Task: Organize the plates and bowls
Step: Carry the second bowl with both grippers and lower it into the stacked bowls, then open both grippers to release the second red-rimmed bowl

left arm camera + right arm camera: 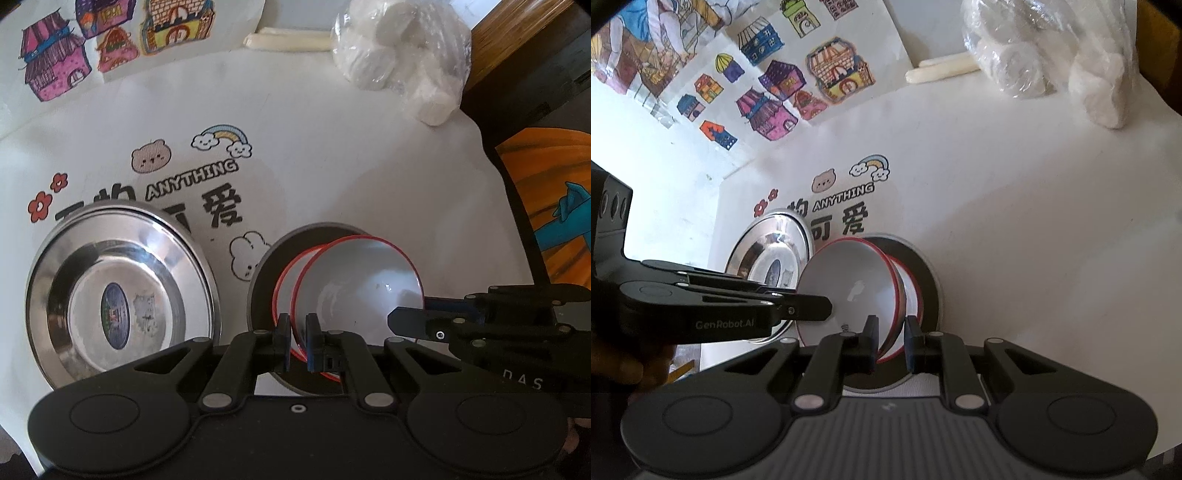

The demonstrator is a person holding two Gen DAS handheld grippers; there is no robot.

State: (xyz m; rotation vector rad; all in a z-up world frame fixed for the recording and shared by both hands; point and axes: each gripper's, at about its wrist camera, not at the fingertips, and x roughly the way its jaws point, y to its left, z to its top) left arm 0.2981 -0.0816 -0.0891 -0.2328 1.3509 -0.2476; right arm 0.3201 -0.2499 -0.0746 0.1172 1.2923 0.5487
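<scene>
Two white red-rimmed bowls sit over a grey plate (266, 273) on the white table. My left gripper (297, 341) is shut on the near rim of the upper bowl (354, 284), which is tilted. The lower bowl (286, 280) shows behind it. My right gripper (892, 341) straddles the rim of the bowl (849, 291) at its near right side, with the grey plate (929, 284) beneath; I cannot tell whether its pads touch the rim. A steel plate (118, 295) lies to the left and also shows in the right wrist view (772, 254).
A plastic bag of white rolls (402, 51) lies at the far right near the table edge. Cream sticks (291, 38) lie at the back. Coloured house drawings (55, 62) and printed cartoon text (192, 177) cover the tabletop. An orange picture (546, 206) is off the right edge.
</scene>
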